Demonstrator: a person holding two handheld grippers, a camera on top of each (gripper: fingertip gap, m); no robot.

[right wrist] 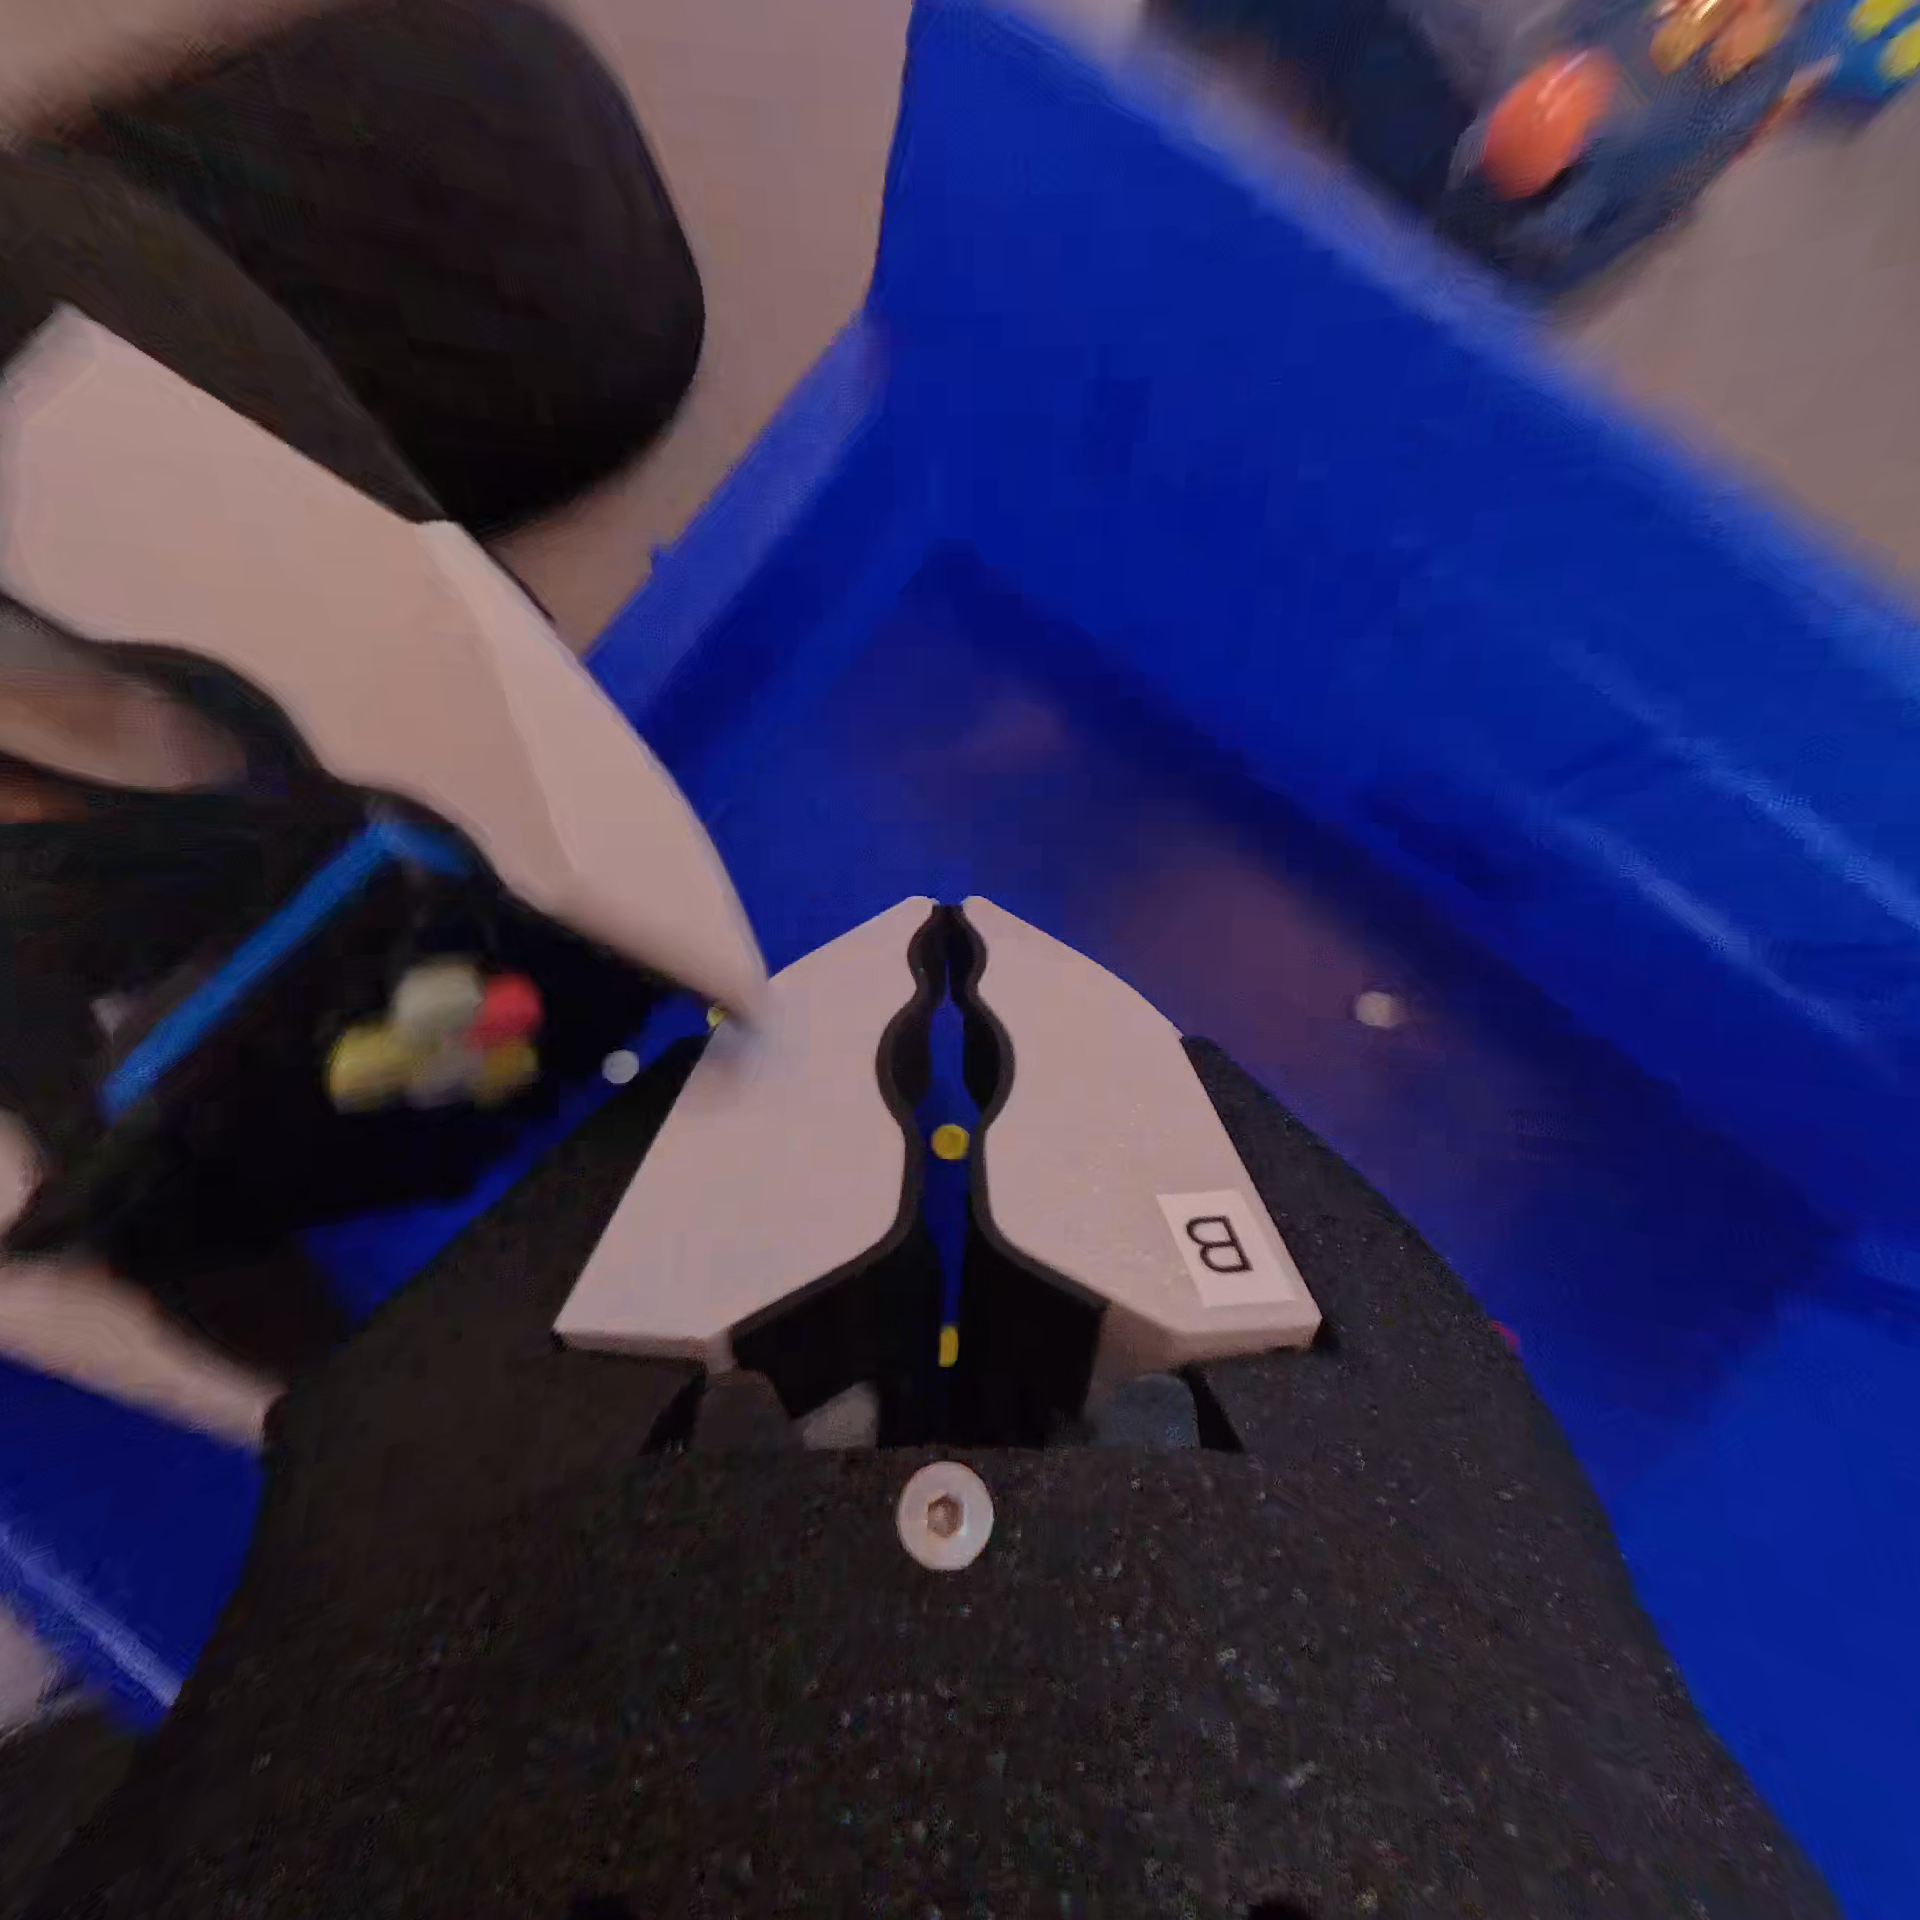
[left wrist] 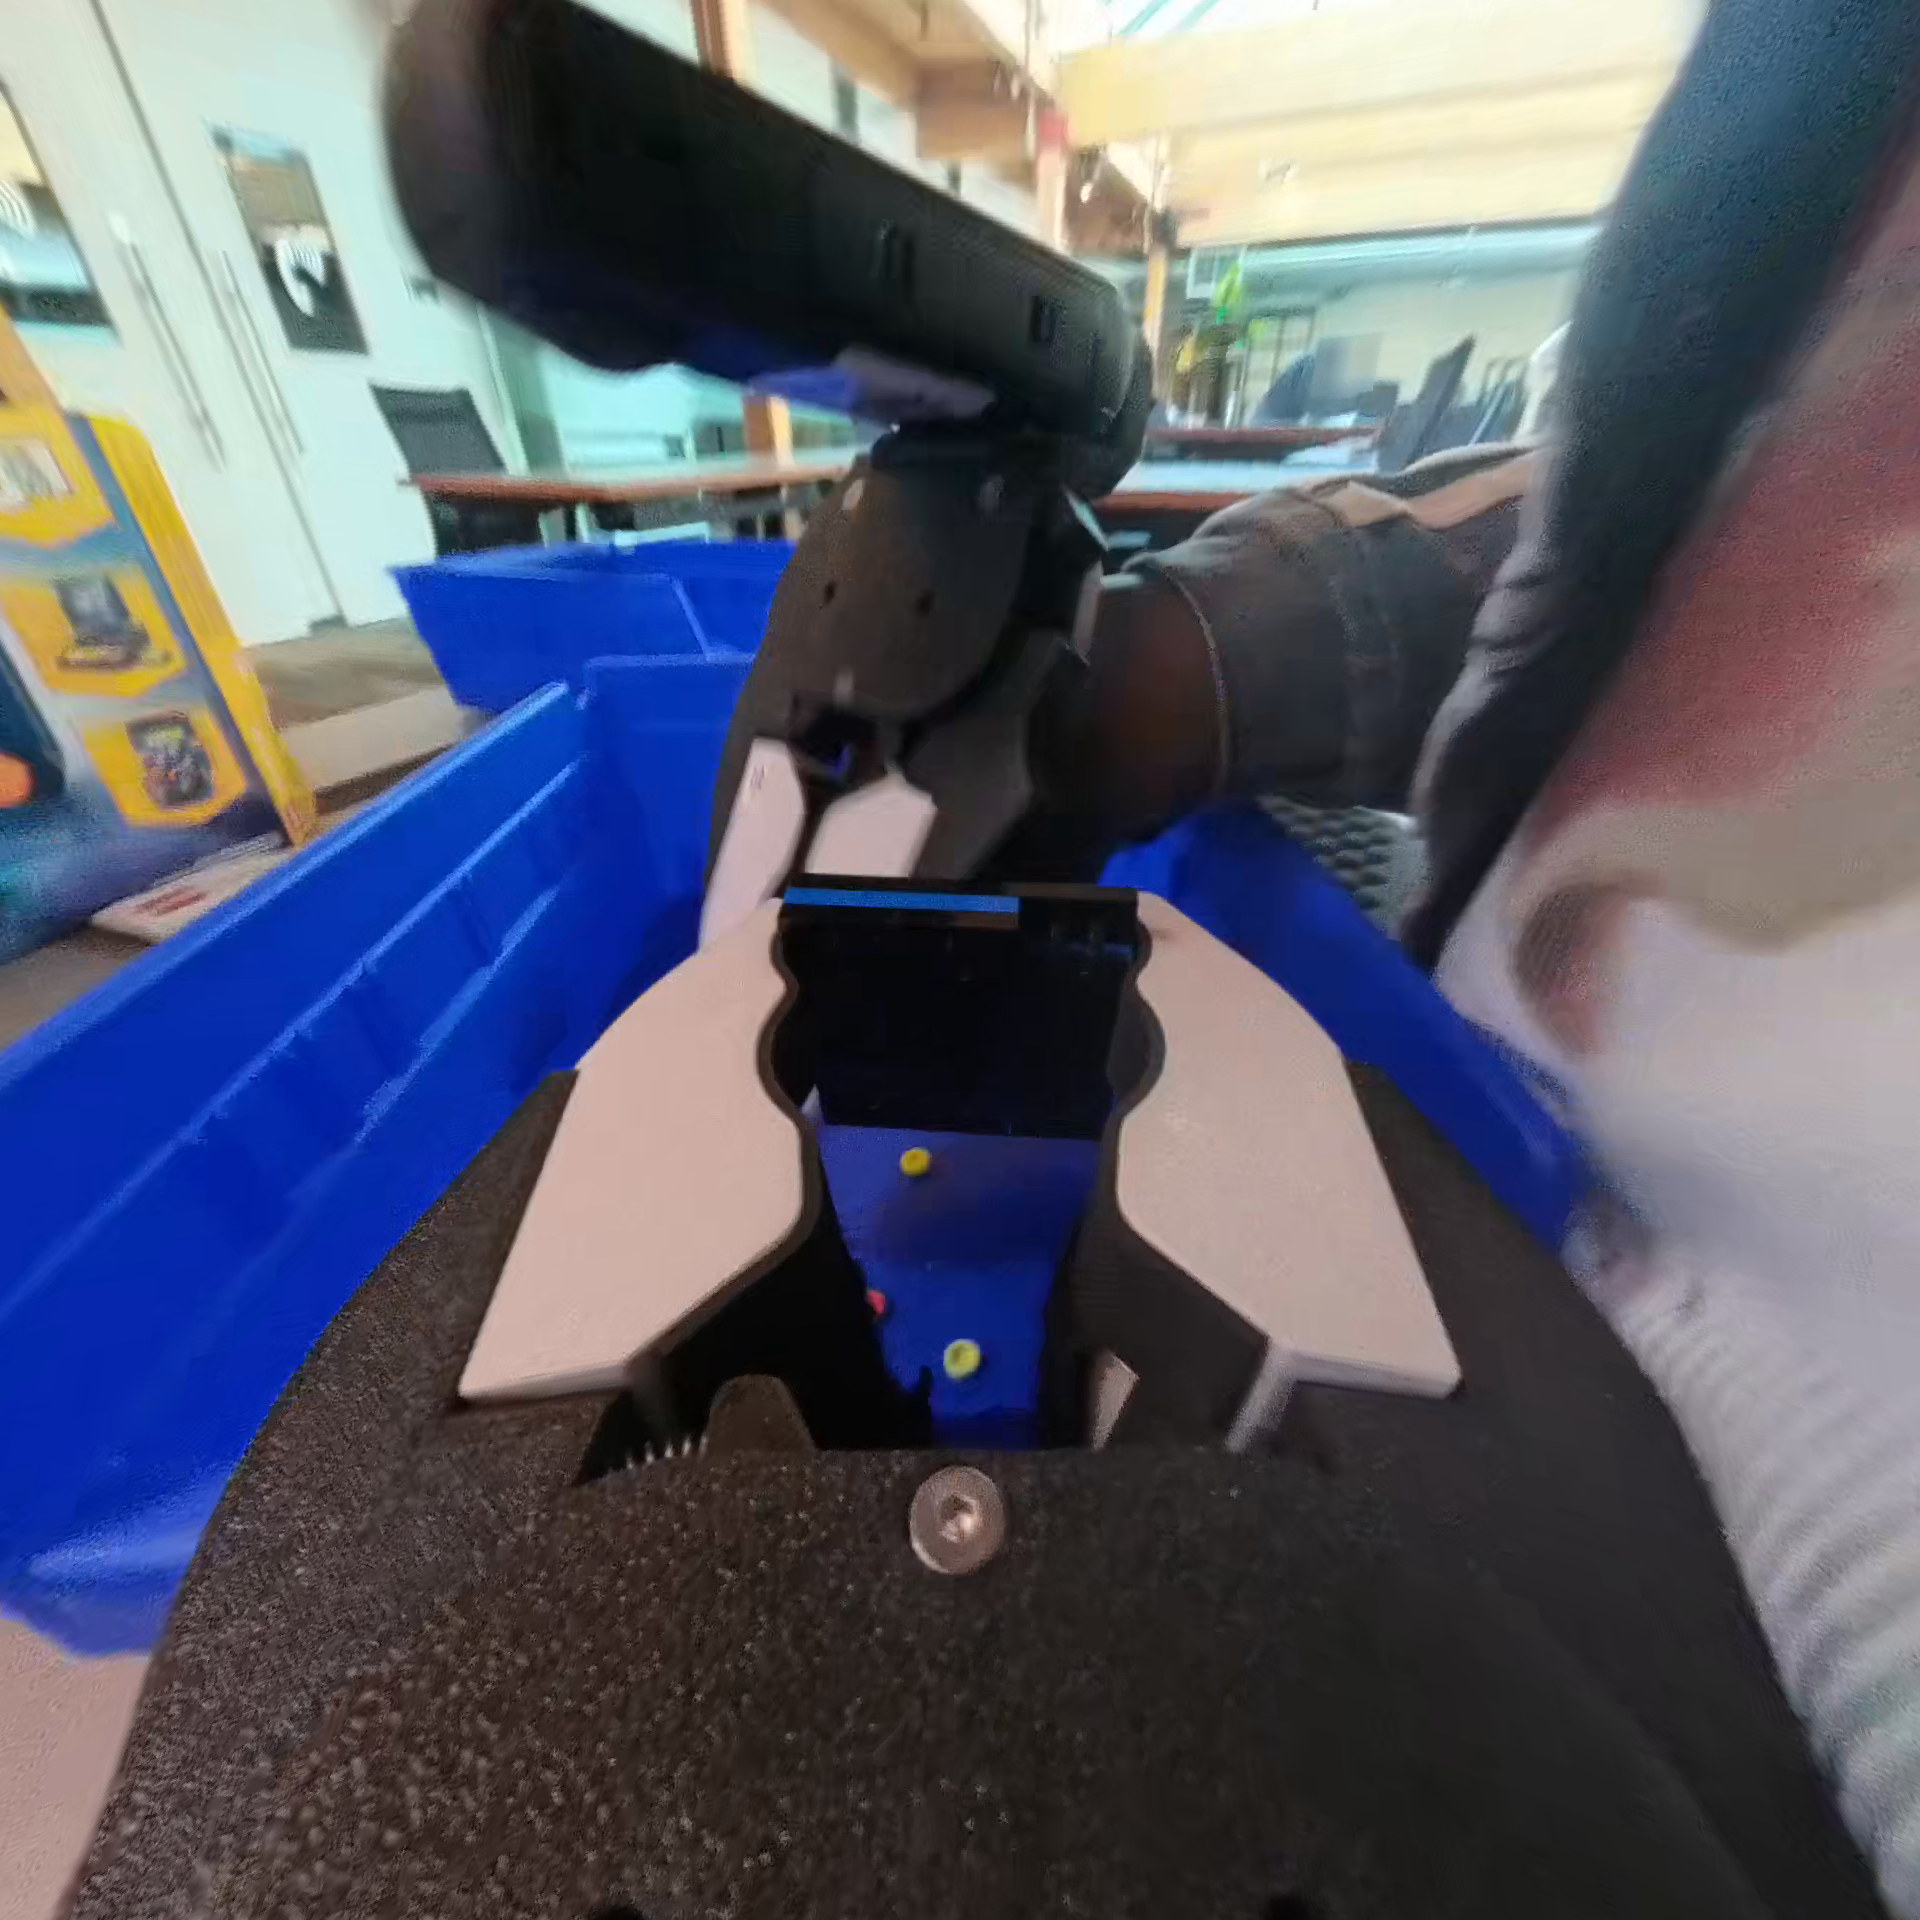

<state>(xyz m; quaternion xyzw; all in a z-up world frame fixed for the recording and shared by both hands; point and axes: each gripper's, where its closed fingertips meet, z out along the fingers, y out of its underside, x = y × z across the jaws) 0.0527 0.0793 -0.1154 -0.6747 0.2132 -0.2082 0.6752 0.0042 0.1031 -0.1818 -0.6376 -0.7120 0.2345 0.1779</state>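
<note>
The left gripper [left wrist: 961,997] clamps a flat black box with a blue strip along its top edge [left wrist: 956,1013], held upright above the floor of a blue bin [left wrist: 312,1039]. The right gripper [right wrist: 948,914], fingers pressed together with nothing between, hangs just beside it inside the same bin. Small yellow beads [left wrist: 961,1358] lie scattered on the bin's floor.

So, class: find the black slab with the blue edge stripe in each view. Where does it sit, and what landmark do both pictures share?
Left wrist view: the black slab sits centre, clamped between the left claw fingers.
Right wrist view: the slab is at the left edge, blurred, beside the shut right claw.
Shared landmark: the blue bin.
</note>
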